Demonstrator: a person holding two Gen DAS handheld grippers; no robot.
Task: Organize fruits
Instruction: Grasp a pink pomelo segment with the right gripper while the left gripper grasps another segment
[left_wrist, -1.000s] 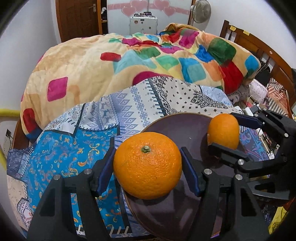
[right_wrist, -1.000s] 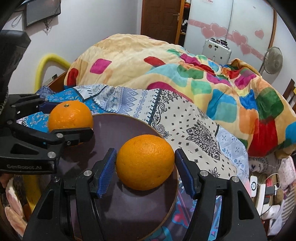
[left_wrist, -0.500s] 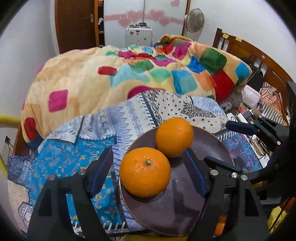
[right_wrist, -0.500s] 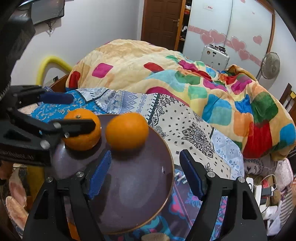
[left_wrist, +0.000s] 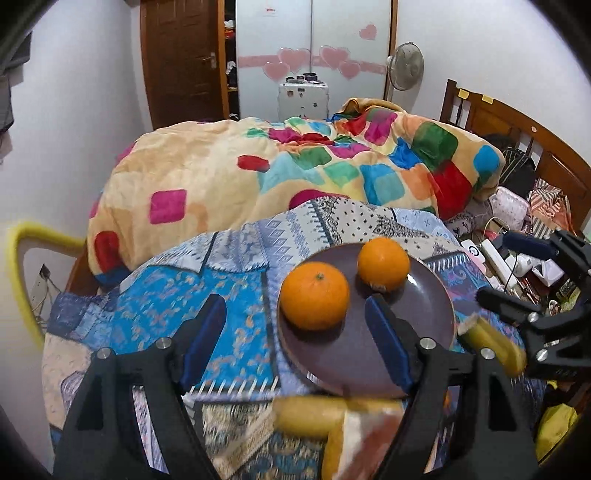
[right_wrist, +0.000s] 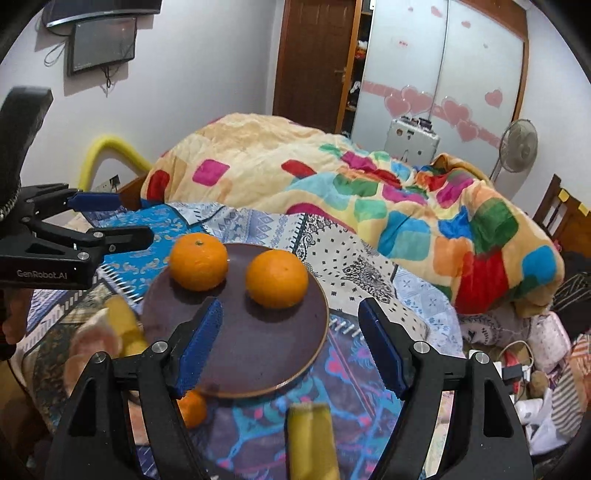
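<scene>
Two oranges lie side by side on a dark purple plate (left_wrist: 424, 317) (right_wrist: 258, 354): a stemmed orange (left_wrist: 314, 295) (right_wrist: 198, 262) and a second orange (left_wrist: 384, 264) (right_wrist: 277, 278). My left gripper (left_wrist: 295, 347) (right_wrist: 110, 218) is open and empty, back from the plate's left side. My right gripper (right_wrist: 291, 354) (left_wrist: 517, 269) is open and empty, above the plate's near edge. Yellow bananas (left_wrist: 491, 343) (right_wrist: 312, 435) lie blurred near the plate. A third orange (right_wrist: 192, 408) lies below the plate's rim.
The plate rests on a blue patterned cloth (left_wrist: 162, 302) on a bed. A colourful quilt (left_wrist: 295, 173) is heaped behind. Chargers and cables (left_wrist: 513, 262) clutter the right side. A yellow padded rail (left_wrist: 22, 273) stands at the left.
Both grippers let go of their oranges, opened and pulled up and back. The two oranges now rest on the plate. Bananas and a third orange have come into view.
</scene>
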